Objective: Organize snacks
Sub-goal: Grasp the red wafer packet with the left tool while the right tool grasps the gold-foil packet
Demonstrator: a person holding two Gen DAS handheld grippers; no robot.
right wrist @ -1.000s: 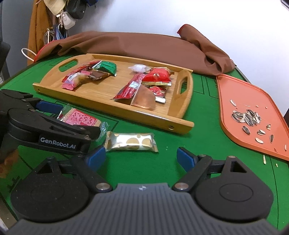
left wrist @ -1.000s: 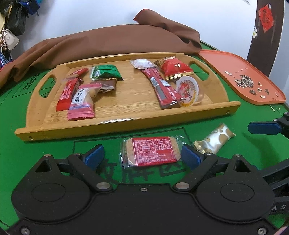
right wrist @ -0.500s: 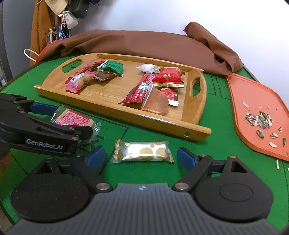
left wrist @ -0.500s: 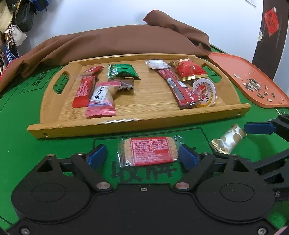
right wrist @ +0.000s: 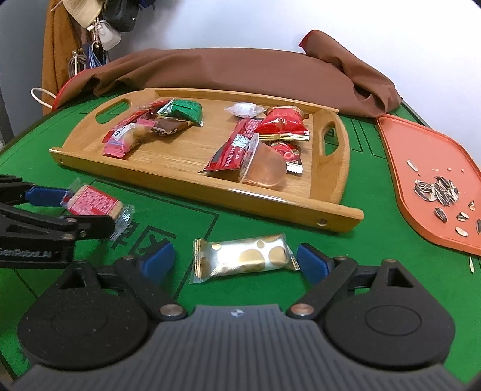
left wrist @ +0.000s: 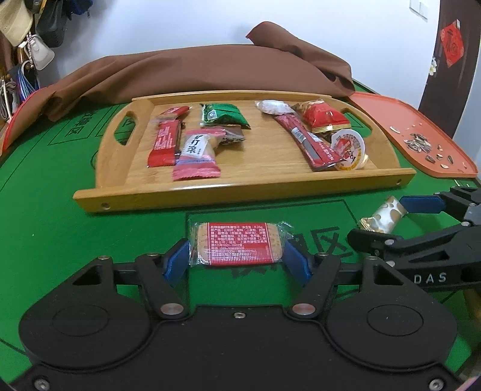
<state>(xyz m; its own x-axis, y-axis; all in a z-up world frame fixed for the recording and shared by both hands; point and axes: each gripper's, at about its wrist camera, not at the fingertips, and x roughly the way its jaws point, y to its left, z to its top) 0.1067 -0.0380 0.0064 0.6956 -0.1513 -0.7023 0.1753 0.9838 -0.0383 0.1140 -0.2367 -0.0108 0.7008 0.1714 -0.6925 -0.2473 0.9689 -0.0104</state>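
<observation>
A red-labelled biscuit packet (left wrist: 237, 244) lies on the green table between the blue pads of my left gripper (left wrist: 237, 262), which looks closed onto its two ends. It also shows in the right wrist view (right wrist: 93, 206). A gold-and-white snack packet (right wrist: 243, 258) lies between the fingers of my open right gripper (right wrist: 237, 261), with small gaps at each end. It also shows in the left wrist view (left wrist: 383, 214). A wooden tray (left wrist: 240, 192) behind both holds several wrapped snacks and a jelly cup (right wrist: 264, 167).
An orange tray (right wrist: 399, 168) with sunflower seeds (right wrist: 436, 191) sits at the right. A brown cloth (left wrist: 210, 75) lies behind the wooden tray. Bags and keys hang at the far left (right wrist: 99, 27). The table is green felt (left wrist: 45, 216).
Both grippers have moved forward around their packets. The left pads have closed in onto the ends of the biscuit packet. The right fingers now flank the gold packet.
</observation>
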